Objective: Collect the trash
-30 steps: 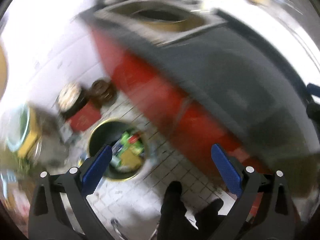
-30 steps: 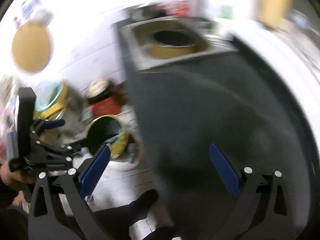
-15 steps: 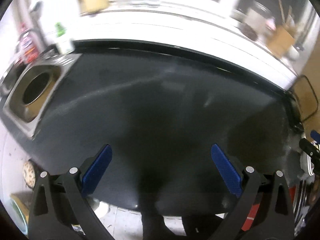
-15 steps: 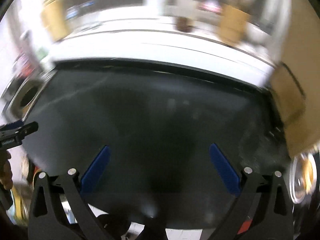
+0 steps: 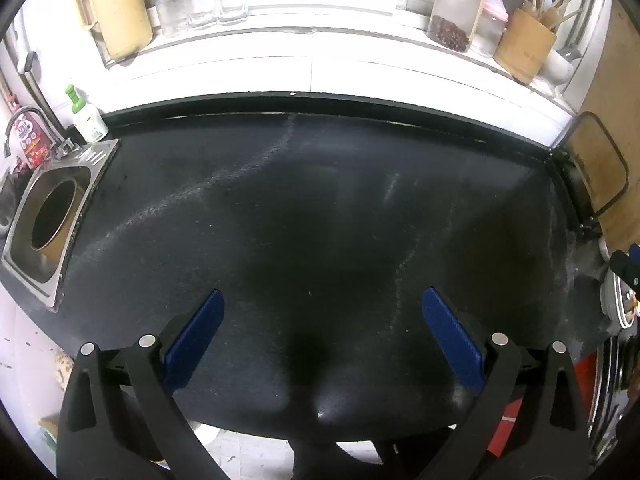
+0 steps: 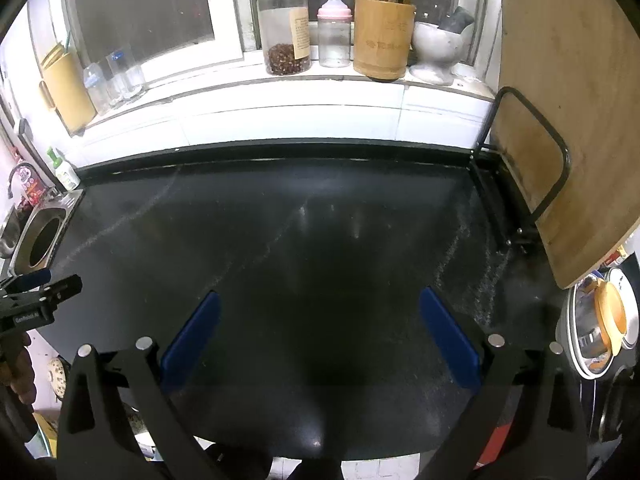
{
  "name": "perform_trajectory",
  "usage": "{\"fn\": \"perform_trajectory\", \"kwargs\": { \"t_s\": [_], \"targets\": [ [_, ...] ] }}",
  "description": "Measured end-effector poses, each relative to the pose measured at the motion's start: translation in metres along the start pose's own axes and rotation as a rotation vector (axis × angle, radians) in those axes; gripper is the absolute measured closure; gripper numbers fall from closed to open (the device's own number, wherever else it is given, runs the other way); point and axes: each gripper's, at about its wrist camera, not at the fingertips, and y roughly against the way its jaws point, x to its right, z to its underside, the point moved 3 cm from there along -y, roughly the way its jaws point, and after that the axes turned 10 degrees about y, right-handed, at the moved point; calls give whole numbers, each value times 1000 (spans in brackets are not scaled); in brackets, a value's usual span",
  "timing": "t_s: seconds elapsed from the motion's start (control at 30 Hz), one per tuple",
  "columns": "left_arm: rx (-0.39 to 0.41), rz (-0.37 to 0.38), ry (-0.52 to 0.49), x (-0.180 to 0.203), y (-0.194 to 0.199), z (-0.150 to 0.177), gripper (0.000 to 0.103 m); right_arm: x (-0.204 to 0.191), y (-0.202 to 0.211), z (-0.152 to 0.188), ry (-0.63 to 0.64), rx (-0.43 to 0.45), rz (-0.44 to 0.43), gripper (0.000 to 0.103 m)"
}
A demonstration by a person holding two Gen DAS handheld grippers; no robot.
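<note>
Over dark counter (image 5: pixel 320 208), left gripper (image 5: pixel 322 334), right gripper (image 6: pixel 318 330), jaws spread, empty.

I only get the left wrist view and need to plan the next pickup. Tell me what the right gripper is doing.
Observer: The right gripper is open and empty above the black countertop.
Operator: Report what stands past the counter's right end.
Observer: A steel pot with something orange inside.
Operator: Place my left gripper from outside.
Observer: The left gripper juts over the counter's left edge, near the steel-rimmed round opening.
</note>
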Motion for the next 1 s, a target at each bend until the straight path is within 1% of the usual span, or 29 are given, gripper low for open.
{"fn": "perform_trajectory", "kwargs": {
  "t_s": [0.33,1.0],
  "targets": [
    [6,-16,3,-4,0,-3,7,-8,-9,-5,11,-8,-37,7],
    [6,-25,15,-14,-5,-12,7,-19,-22,-18,38,-21,-60,7]
  ]
}}
